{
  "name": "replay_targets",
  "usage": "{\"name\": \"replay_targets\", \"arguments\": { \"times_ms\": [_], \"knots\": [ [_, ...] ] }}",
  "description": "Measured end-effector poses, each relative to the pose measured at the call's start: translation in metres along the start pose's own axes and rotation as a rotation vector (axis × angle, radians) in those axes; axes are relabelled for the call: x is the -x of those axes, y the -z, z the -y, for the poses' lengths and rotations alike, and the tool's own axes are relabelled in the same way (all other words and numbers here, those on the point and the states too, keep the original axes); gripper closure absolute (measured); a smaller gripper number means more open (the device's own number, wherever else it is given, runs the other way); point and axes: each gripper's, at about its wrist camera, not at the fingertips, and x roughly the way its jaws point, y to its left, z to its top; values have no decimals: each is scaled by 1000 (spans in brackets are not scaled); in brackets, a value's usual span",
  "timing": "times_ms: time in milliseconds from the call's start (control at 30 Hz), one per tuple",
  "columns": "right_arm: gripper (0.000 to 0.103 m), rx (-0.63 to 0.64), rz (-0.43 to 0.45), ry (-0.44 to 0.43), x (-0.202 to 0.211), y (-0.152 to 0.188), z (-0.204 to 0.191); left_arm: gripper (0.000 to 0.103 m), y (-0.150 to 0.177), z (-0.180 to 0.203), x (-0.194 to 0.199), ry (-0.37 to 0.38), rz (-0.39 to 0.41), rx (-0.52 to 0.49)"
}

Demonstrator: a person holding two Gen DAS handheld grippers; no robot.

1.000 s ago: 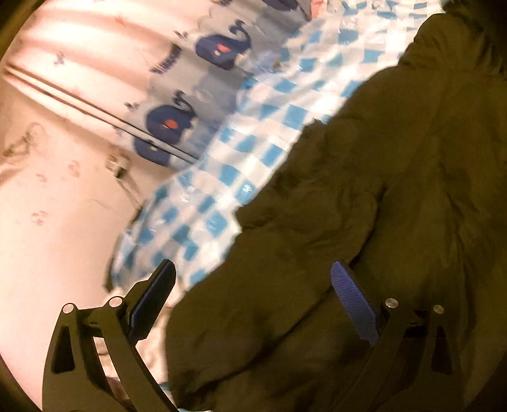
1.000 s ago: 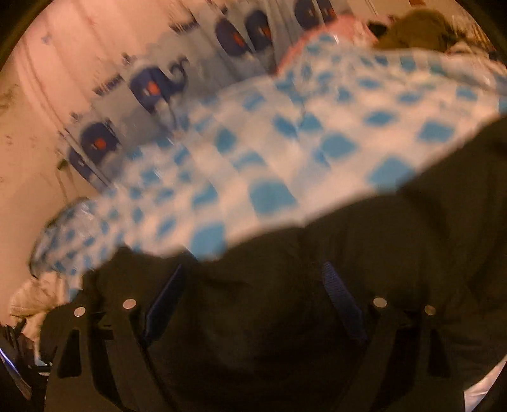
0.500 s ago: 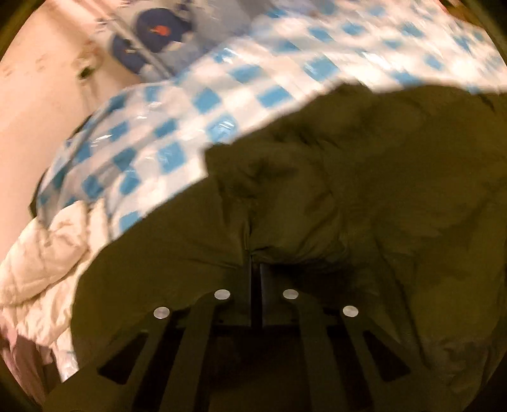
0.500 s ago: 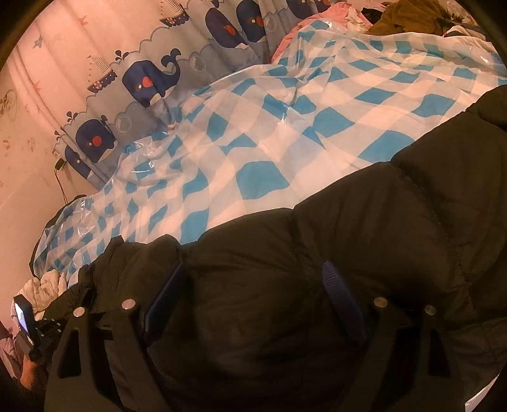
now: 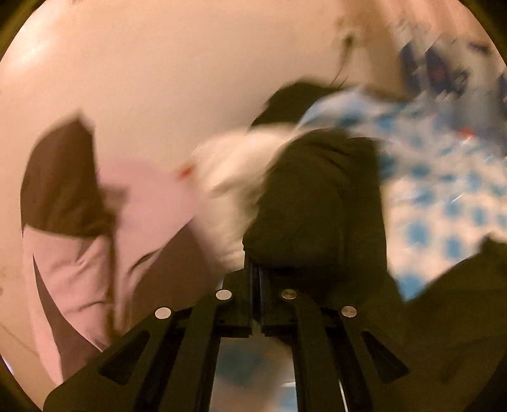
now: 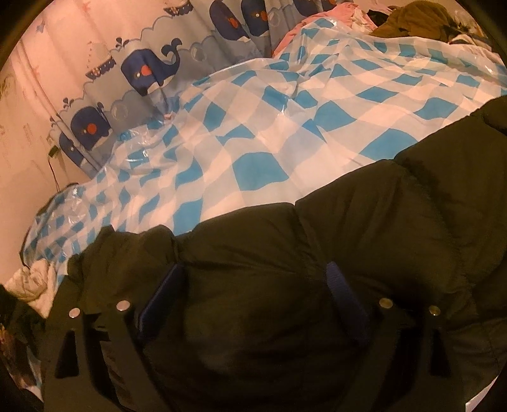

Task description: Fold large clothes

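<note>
A large dark puffer jacket [image 6: 364, 241] lies on a blue-and-white checked sheet [image 6: 285, 120]. My right gripper [image 6: 256, 298] is open, its blue-padded fingers [image 6: 163, 294] spread just over the jacket's quilted body. My left gripper [image 5: 256, 275] is shut on a fold of the dark jacket [image 5: 317, 202] and holds it lifted, so the cloth hangs in front of the camera. The left wrist view is blurred by motion.
A whale-print curtain [image 6: 149, 66] hangs behind the bed. A white garment [image 5: 240, 168] and pink cloth [image 5: 95, 253] lie at the bed's left end, the white garment also in the right wrist view [image 6: 28, 282]. More clothes are piled [image 6: 418, 19] at the far right. A pink wall [image 5: 158, 63] stands behind.
My left gripper closed on the jacket, then swung left and up with the fold, now facing the wall. My right gripper stayed open over the jacket, nearly still.
</note>
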Motion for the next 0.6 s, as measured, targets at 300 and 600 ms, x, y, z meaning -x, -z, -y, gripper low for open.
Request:
{"name": "replay_targets", "arguments": {
  "times_ms": [300, 600],
  "knots": [
    [9, 72, -37, 93, -12, 3, -10, 100, 63, 39, -80, -167, -209, -328],
    [8, 9, -118, -56, 40, 16, -24, 47, 123, 36, 4, 258, -391, -507]
  ]
}}
